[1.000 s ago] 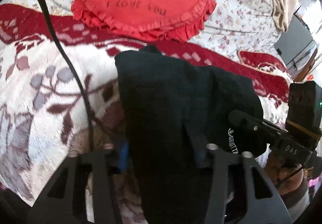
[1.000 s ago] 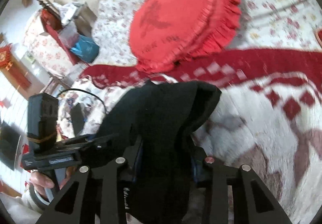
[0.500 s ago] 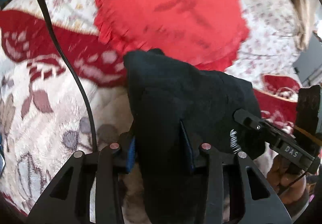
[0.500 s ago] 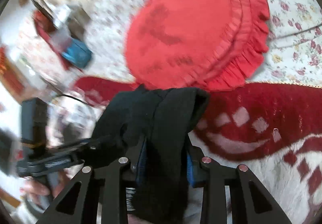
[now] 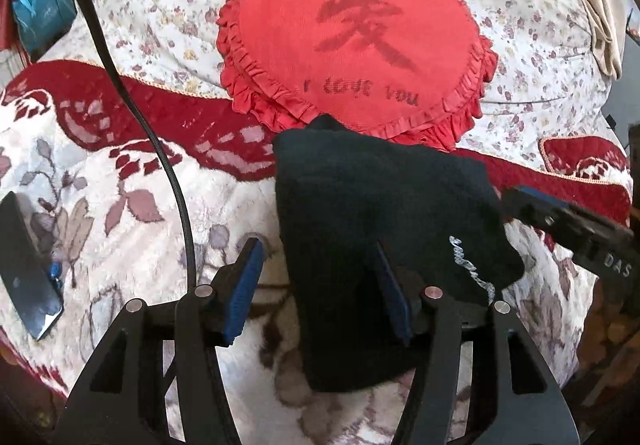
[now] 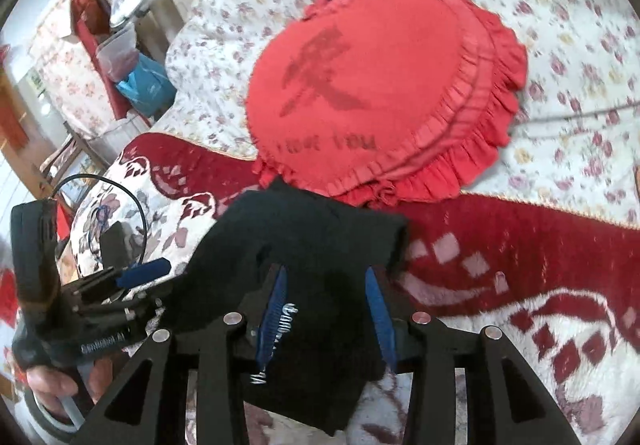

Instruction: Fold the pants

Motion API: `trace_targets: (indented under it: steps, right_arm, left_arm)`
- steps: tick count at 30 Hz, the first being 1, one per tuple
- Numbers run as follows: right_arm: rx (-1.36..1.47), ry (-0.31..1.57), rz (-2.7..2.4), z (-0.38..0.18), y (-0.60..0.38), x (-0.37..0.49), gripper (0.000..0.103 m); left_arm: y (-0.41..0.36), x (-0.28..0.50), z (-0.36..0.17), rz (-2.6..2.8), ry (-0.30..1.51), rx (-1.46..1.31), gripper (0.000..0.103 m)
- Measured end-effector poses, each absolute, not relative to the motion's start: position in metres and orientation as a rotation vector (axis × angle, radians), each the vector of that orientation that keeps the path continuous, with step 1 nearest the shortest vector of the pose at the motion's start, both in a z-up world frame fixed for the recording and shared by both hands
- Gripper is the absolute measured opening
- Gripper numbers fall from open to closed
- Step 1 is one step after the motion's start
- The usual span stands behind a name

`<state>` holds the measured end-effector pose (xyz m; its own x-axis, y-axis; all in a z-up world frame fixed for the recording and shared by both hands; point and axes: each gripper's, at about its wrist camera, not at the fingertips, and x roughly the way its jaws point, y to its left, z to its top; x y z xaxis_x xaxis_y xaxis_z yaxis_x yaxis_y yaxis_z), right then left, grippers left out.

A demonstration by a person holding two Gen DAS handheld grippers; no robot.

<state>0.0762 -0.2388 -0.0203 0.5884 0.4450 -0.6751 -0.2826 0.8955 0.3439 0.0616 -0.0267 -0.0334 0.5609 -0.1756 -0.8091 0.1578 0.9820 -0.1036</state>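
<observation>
The black pants [image 5: 372, 213] lie folded into a thick bundle on the patterned bed blanket, just in front of a red heart cushion. My left gripper [image 5: 320, 281] is open; the bundle lies between its blue pads, against the right one. My right gripper [image 6: 326, 303] is also open, its pads wide apart with the pants [image 6: 312, 245] lying between them. In the left wrist view the right gripper [image 5: 560, 221] comes in from the right edge. In the right wrist view the left gripper [image 6: 132, 277] sits at the left.
A red frilled heart cushion [image 5: 356, 45] lies beyond the pants on a floral quilt [image 5: 160, 5]. A black cable [image 5: 160, 149] crosses the white and red blanket [image 5: 120, 205]. A dark phone-like slab [image 5: 24, 265] lies at the left. Furniture and bags [image 6: 120, 45] stand beside the bed.
Both grippers carried the pants forward toward the cushion, then opened. The bundle now rests on the blanket, released from both.
</observation>
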Motion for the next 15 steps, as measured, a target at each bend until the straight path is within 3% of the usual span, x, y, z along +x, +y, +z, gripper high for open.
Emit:
trace_targets:
  steps: [11, 15]
  right_arm:
    - [0.132, 0.931, 0.419, -0.045, -0.200, 0.114, 0.040]
    - [0.152, 0.966, 0.410, -0.064, -0.202, 0.129, 0.047]
  left_arm:
    - [-0.043, 0.050, -0.052, -0.186, 0.972, 0.040, 0.060]
    - [-0.044, 0.051, -0.060, -0.191, 0.985, 0.030, 0.066]
